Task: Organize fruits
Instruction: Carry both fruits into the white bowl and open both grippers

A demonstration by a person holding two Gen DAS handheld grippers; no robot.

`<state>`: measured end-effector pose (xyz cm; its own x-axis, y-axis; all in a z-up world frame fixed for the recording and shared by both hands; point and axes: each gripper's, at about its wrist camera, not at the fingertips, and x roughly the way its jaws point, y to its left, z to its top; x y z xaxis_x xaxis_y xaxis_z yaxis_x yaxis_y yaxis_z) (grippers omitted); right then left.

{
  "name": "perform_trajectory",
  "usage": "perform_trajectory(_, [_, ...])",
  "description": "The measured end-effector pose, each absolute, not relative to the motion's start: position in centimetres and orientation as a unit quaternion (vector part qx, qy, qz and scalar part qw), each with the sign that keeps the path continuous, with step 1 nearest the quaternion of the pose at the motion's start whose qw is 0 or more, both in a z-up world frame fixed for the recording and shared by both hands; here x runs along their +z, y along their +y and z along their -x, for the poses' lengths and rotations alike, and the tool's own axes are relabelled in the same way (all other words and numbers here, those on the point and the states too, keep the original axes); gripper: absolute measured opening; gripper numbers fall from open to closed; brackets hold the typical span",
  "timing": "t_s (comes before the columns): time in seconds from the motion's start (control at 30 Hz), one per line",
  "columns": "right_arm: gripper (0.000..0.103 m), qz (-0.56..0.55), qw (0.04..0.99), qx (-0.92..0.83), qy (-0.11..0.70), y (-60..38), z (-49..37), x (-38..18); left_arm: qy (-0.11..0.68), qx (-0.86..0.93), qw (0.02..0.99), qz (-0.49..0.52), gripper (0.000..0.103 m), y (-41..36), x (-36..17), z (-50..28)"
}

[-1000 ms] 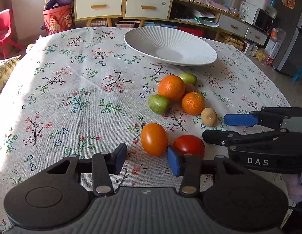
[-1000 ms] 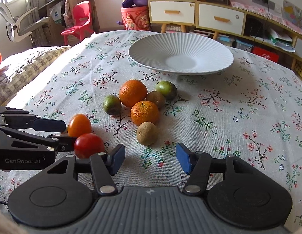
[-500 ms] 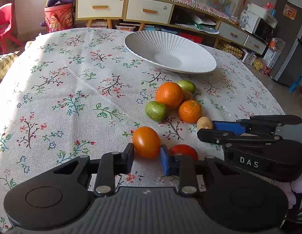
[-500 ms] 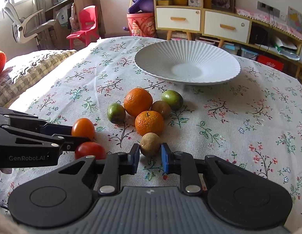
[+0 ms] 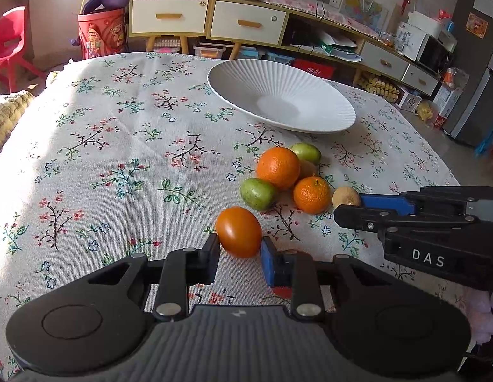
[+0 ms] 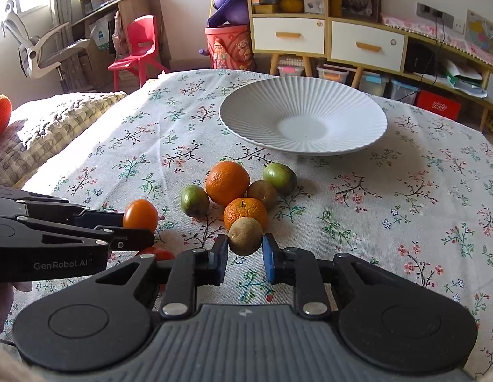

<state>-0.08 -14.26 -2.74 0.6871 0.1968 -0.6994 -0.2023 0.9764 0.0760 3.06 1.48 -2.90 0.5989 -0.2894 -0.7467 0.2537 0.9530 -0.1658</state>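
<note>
A table under a floral cloth (image 5: 119,146) holds a white ribbed plate (image 6: 358,117) at the far side, with no fruit in it. Nearer lies a loose cluster of fruit: two oranges (image 6: 227,183), two green fruits (image 6: 194,200) and a brown one.

The left gripper (image 5: 240,250) has its two pads against the sides of an orange tomato (image 5: 238,231), closed on it at its widest part. A red tomato (image 6: 157,253) sits just beside it, mostly hidden under the gripper.

The right gripper (image 6: 245,253) is closed on a small brown kiwi (image 6: 245,236), which touches the nearer orange of the cluster.

Both held fruits look small, light and round. The tomato's skin is smooth and shiny, so it may slip, and it is likely soft and easily bruised; a gentle hold across its middle seems safest. The kiwi's rougher skin should grip better, taken across its short width. Neither fruit has reached the plate yet, which stands well apart, beyond the cluster.
</note>
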Motion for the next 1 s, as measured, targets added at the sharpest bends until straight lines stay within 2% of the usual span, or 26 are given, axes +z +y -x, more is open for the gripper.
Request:
perform_trajectory(0.6, [0.021,-0.013,0.934,0.080,0.347,-16.1,-3.1,0.1,0.380,-0.151,0.912,0.033,0.011,-0.3,0.5,-6.1])
perform_trajectory(1.0, [0.021,-0.040,0.933,0.061,0.351,-18.6,-7.2,-0.3,0.370,-0.166,0.914,0.024,0.011,-2.8,0.6,-10.5])
